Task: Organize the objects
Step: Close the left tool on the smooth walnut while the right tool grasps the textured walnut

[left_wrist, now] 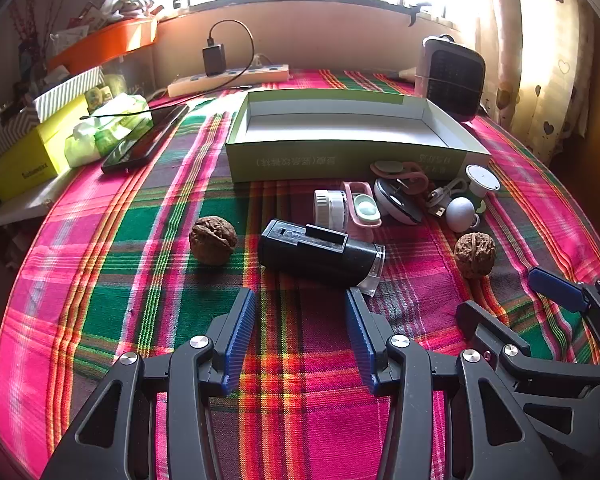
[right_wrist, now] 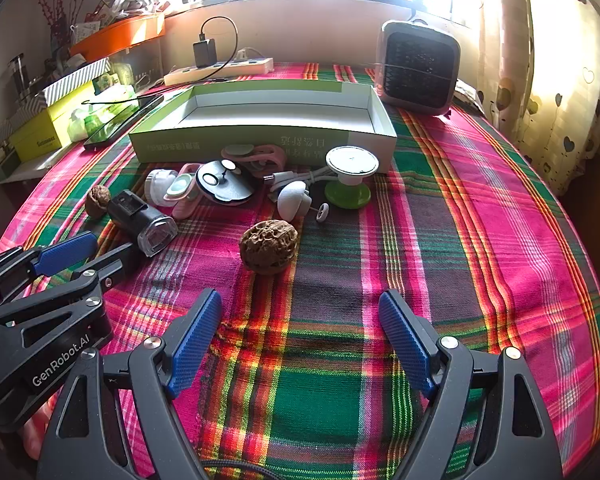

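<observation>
An empty green and white box (left_wrist: 352, 160) (right_wrist: 260, 140) stands on the plaid cloth. Before it lie small items: a black bike light (left_wrist: 320, 254) (right_wrist: 142, 222), a white round lamp (left_wrist: 330, 210), a pink case (left_wrist: 362, 210), a round black disc (right_wrist: 226, 182), a white and green suction gadget (right_wrist: 350, 170) and a white cable (right_wrist: 296, 178). One walnut (left_wrist: 213, 240) (right_wrist: 97, 199) rests left of the light, another walnut (left_wrist: 475, 255) (right_wrist: 269, 246) right of it. My left gripper (left_wrist: 300, 304) is open just short of the light. My right gripper (right_wrist: 300, 308) is open, short of the second walnut.
A small fan heater (right_wrist: 418, 68) stands at the back right. A power strip with a charger (left_wrist: 228, 78) lies along the wall. A phone (left_wrist: 144, 140), tissues and a yellow box (left_wrist: 32, 156) crowd the left side. A curtain (right_wrist: 560, 80) hangs at the right.
</observation>
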